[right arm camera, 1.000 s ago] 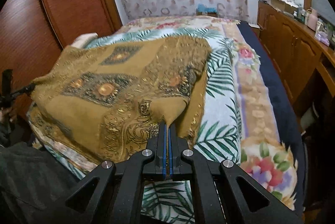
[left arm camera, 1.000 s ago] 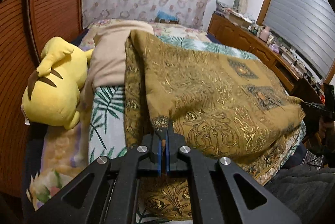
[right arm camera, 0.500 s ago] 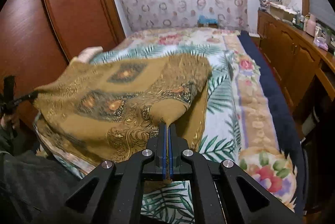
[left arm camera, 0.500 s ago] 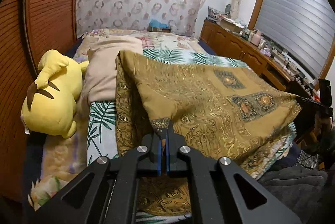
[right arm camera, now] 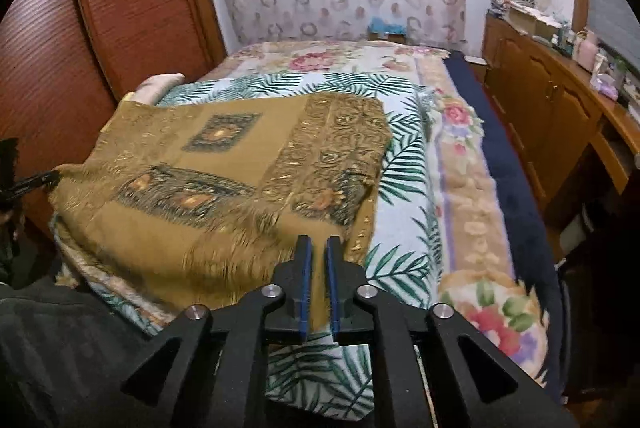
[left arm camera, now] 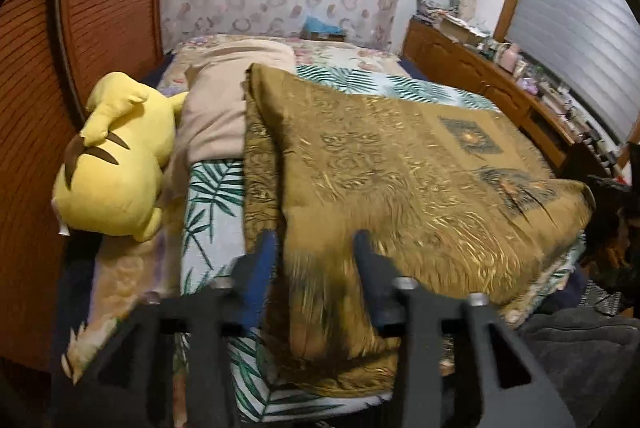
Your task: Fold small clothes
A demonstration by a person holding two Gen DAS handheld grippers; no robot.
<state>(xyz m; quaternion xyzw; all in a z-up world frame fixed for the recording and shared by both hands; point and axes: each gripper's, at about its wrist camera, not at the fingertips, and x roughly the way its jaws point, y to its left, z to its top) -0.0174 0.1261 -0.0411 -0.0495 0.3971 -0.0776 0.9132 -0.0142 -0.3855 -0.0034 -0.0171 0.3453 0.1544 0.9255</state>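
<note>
A golden-brown patterned cloth (left arm camera: 400, 168) lies folded on the bed, also in the right wrist view (right arm camera: 224, 164). My left gripper (left arm camera: 316, 248) is open, its jaws wide apart around the cloth's near left corner, which lies loose between them. My right gripper (right arm camera: 317, 248) is open by a narrow gap at the cloth's near right corner; the cloth edge lies under and between the fingers, free of them. The right gripper also shows at the far right of the left wrist view (left arm camera: 616, 188).
The bed (right arm camera: 404, 212) has a palm-leaf and floral cover. A yellow plush toy (left arm camera: 116, 164) and a beige pillow (left arm camera: 228, 100) lie at the left. A wooden wardrobe (right arm camera: 132, 8) stands left, a cluttered wooden sideboard (right arm camera: 560, 100) right. Dark clothing (right arm camera: 52, 348) is near me.
Both grippers were shut on the cloth's near corners, holding them lifted. Both have opened, the left wide and the right slightly, and the cloth has dropped flat onto the bed.
</note>
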